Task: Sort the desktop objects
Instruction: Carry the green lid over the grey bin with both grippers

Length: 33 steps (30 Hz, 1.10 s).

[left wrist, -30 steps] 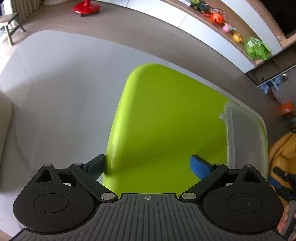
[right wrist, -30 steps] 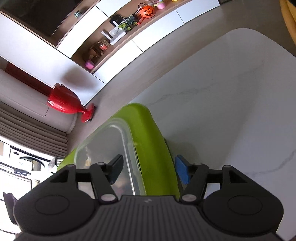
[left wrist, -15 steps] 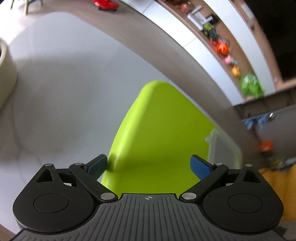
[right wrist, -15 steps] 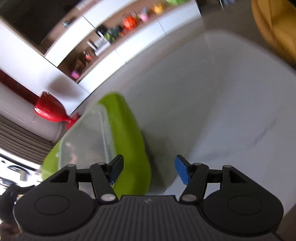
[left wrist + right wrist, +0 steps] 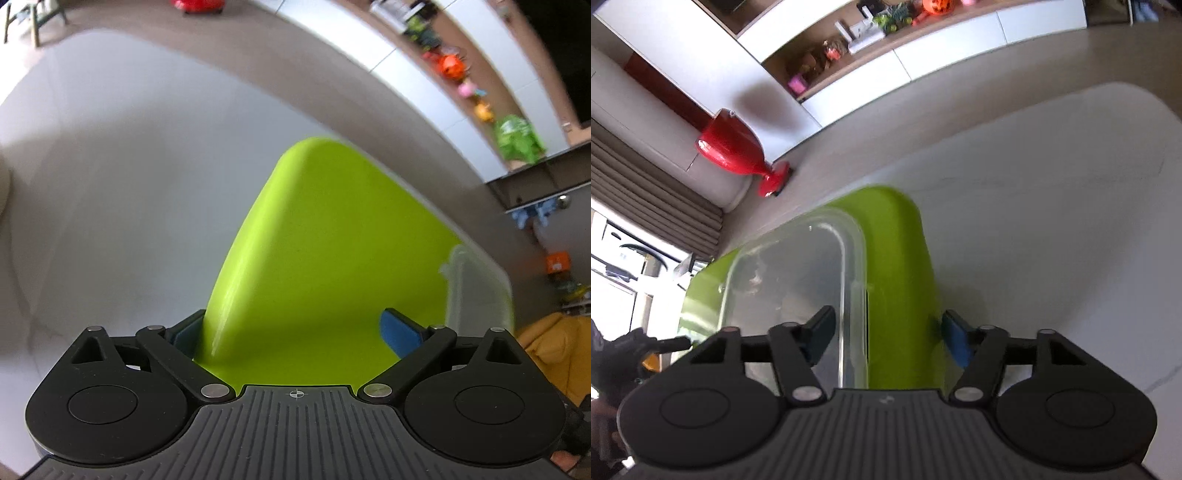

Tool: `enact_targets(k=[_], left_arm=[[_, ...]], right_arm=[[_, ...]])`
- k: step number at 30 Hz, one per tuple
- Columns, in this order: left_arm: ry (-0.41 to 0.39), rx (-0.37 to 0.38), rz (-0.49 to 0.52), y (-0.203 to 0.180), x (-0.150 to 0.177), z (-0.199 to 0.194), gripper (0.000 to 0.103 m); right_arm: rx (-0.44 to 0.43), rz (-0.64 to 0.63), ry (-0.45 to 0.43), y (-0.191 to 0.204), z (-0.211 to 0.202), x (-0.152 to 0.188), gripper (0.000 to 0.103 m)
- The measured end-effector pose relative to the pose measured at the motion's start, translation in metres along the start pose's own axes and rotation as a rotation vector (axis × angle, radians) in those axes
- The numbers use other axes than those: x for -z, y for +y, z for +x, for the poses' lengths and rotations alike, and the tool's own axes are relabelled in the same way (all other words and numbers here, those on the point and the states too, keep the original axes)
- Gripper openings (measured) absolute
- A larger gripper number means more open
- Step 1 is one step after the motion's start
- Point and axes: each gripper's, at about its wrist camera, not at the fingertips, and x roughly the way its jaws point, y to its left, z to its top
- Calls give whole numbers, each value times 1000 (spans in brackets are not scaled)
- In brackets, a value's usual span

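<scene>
Left wrist view: I see my left gripper [image 5: 291,328] over a lime-green box [image 5: 325,258], which stands on the white table [image 5: 110,166].
Left claw state: the fingers are wide apart. The left pad [image 5: 188,332] lies against the box's outer side, the right pad [image 5: 397,334] sits over the green surface; I cannot tell if they press on it.
Box, from the left claw: it begins between the fingers and reaches away ahead of them, its far corner rounded.
Clear lid: a transparent lid [image 5: 476,291] shows just right of the right pad, on the box.
Right wrist view: my right gripper [image 5: 886,341] straddles the green rim [image 5: 901,258] of the same box.
Right claw state: the fingers are closing. The left finger [image 5: 820,332] is over the clear lid [image 5: 790,273]; the right finger [image 5: 955,339] is outside the wall, over the table. I see a narrow gap at the right pad, so no grip yet.
Background: a red vase [image 5: 735,151] stands far ahead, on the floor.
</scene>
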Motion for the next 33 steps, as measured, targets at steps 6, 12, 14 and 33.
enact_targets(k=[6,12,14,33], left_arm=[[-92,-57,136,-31,10,-18,99],[-23,-40,44,-19,6,-4,99],[-19,-41,12,-11,2,-1,99],[8,-10,50,-1,21,0,103]], right_arm=[[58,-117,-82,18,-17,3,51],[16,-131,-96,26,-29,-3,4],[21,-154,-106,33,-32,-3,10],[-76,208,-11,-40,-8,13,67]])
